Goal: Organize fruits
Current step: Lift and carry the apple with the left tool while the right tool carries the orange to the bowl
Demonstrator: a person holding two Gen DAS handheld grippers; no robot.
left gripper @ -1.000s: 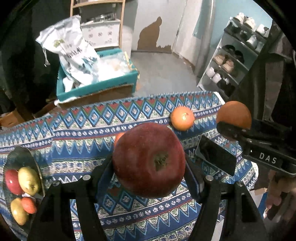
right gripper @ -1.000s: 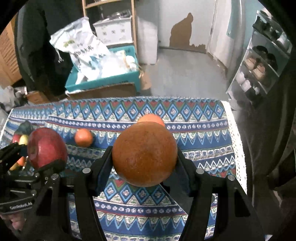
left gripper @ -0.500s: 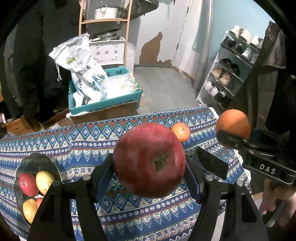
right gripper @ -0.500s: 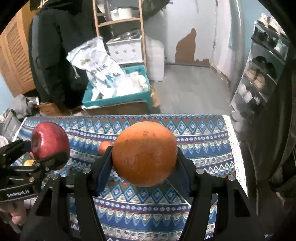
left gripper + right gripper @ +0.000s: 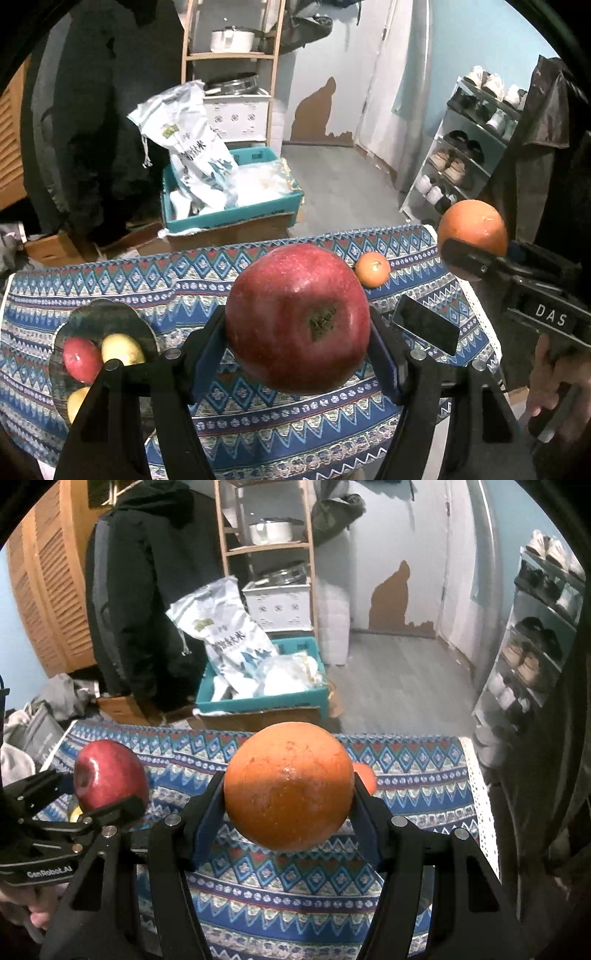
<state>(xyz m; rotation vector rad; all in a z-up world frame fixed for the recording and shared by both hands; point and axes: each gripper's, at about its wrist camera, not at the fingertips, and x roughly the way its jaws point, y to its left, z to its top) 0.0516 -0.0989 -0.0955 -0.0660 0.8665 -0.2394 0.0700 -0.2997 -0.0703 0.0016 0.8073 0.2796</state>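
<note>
Two fruits airborne, mid-carry. Left gripper (image 5: 297, 350) clamped on big dark-red apple (image 5: 297, 319), centre of left wrist view, lifted clear above patterned blue woven tablecloth (image 5: 155, 280). Right gripper (image 5: 288, 812) clamped on large rough-skinned orange (image 5: 288, 786), centre of right wrist view, also off the cloth. Each visible in the other view: apple at left edge, orange at upper right.

Done so far, judging by layout: dark glassy plate (image 5: 110, 314) at lower left of left view already holding small red fruit (image 5: 82, 359), yellow fruit (image 5: 122, 349), another yellowish one (image 5: 77, 404) partly hidden behind gripper arm.

Left to do: both held fruits probably headed for plate; not yet placed. Small orange tangerine (image 5: 373, 268) loose on cloth, right of centre, well apart from plate. Black phone-like slab (image 5: 424, 325) lying near right cloth edge, not fruit.

Roughly halfway, maybe slightly past.
</note>
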